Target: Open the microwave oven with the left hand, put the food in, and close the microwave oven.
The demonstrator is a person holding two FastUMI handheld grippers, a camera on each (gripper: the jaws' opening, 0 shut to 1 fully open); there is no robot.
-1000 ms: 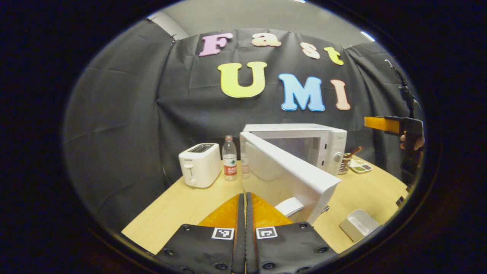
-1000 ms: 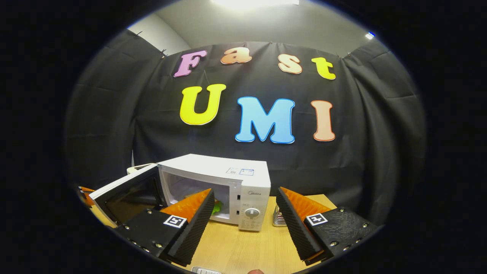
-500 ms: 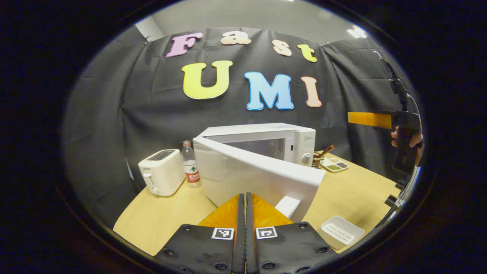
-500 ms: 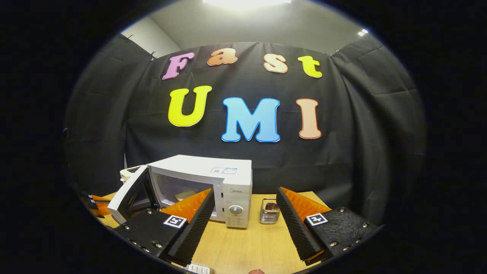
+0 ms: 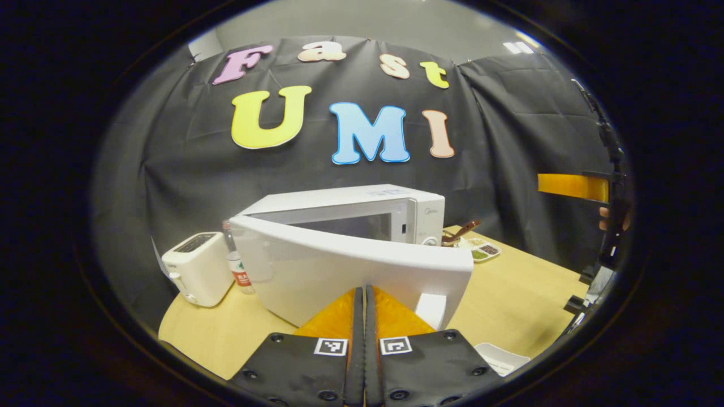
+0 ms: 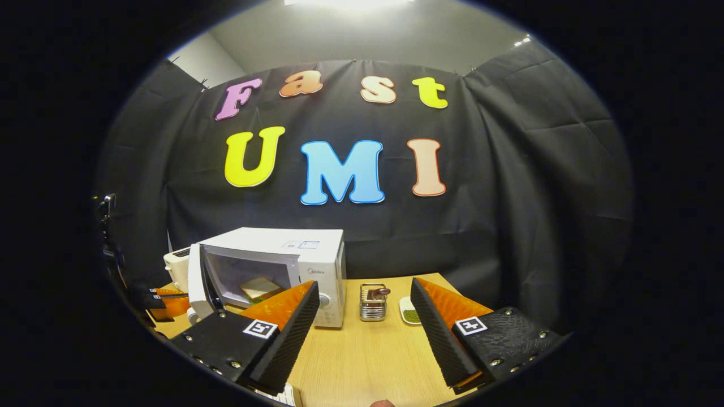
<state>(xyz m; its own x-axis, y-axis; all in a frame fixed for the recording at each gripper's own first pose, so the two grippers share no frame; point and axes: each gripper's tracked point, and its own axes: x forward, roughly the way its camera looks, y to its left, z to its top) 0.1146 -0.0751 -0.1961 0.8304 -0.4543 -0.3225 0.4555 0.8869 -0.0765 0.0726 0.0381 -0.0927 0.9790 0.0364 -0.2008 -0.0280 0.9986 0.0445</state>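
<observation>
Left gripper [image 5: 365, 294], fingers pressed together, meets the microwave door [image 5: 350, 271], whose long edge runs nine to three. Right gripper [image 6: 365, 316] gapes wide, holding nothing.

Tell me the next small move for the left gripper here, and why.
Probably keep pushing the microwave door toward the microwave. The left gripper, fingers together, sits against the door's outer face; the door is partly open, and the food lies inside. The right gripper is open, holding nothing.

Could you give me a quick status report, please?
Left tool shut, at the half-closed microwave door. Right tool open, empty. Food inside. Nothing blocking.
</observation>
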